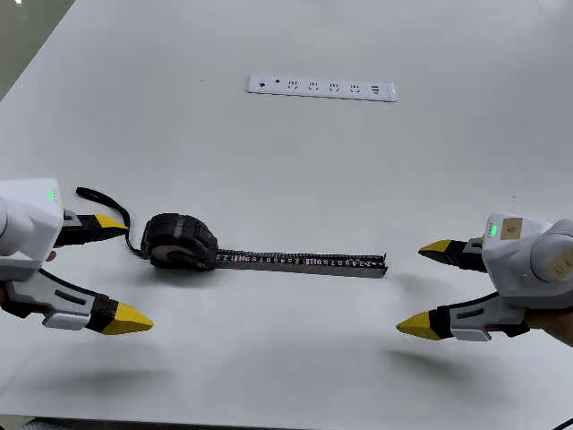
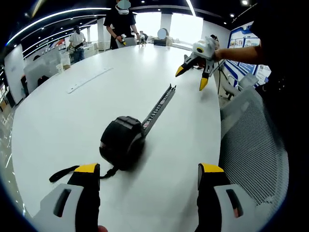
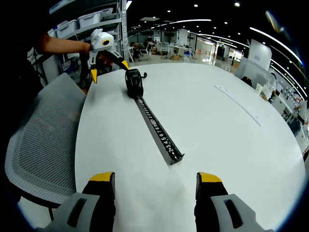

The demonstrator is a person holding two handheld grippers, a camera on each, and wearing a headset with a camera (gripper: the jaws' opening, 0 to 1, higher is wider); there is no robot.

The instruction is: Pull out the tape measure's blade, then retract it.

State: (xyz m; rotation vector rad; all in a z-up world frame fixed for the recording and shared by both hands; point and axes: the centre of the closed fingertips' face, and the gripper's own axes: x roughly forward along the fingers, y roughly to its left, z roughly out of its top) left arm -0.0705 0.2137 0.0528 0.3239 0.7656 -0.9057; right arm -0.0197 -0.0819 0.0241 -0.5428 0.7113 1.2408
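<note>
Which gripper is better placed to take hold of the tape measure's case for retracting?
Probably the left gripper: its open jaws face the case close by. The right gripper is open at the blade's far end.

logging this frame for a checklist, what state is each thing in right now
tape measure case: resting on the table, not gripped
blade: pulled out, lying flat on the table, tip free
wrist strap: slack on the table
power strip: nothing plugged in
left gripper: open, holding nothing
right gripper: open, holding nothing
</note>
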